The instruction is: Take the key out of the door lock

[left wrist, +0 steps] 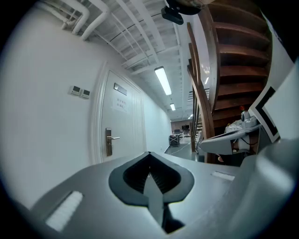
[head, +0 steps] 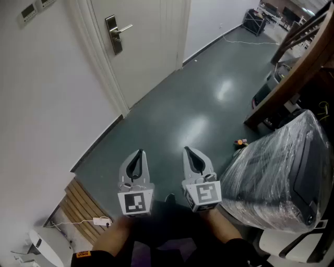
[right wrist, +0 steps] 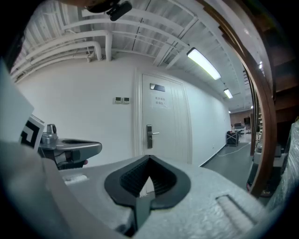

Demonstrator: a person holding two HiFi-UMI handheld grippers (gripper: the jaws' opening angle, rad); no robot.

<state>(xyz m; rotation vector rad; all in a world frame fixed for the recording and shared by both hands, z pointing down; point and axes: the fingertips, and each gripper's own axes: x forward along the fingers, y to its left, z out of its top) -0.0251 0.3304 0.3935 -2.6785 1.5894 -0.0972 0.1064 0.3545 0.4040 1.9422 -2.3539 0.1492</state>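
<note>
Grippers first: found the left gripper [head: 138, 152] closed, tips meeting, nothing caught between them. Found the right gripper [head: 188, 150] just beside it, closed the same way and equally empty. Held both low and side by side, noses forward, over a glossy dark grey-green floor [head: 198, 104].

Saw the white panelled door [head: 146, 47] well ahead of both grippers and off to the left, shut in its white frame. Made out on it a tall, narrow brushed-metal lock plate [head: 113, 35] with a slim silver lever handle [head: 125, 28] sticking out sideways near the top, towards the right-gripper side. Looked for the key on the lower part of that plate, below the handle, and could not pick it out in any view: too small at this range. Touched neither door nor lock plate; well apart from both.

Noted a plain white wall [head: 42, 104] left of the left gripper, with two small pale wall panels [head: 32, 8] beyond the door frame. Noted a bulky dark box wrapped in clear plastic film [head: 282, 177] just right of the right gripper, a dark brown wooden stair rail [head: 297, 57] ahead of it, a small orange object [head: 240, 142] on the floor near the wrap, and pale wooden slats [head: 83, 203] behind and left of the left gripper.
</note>
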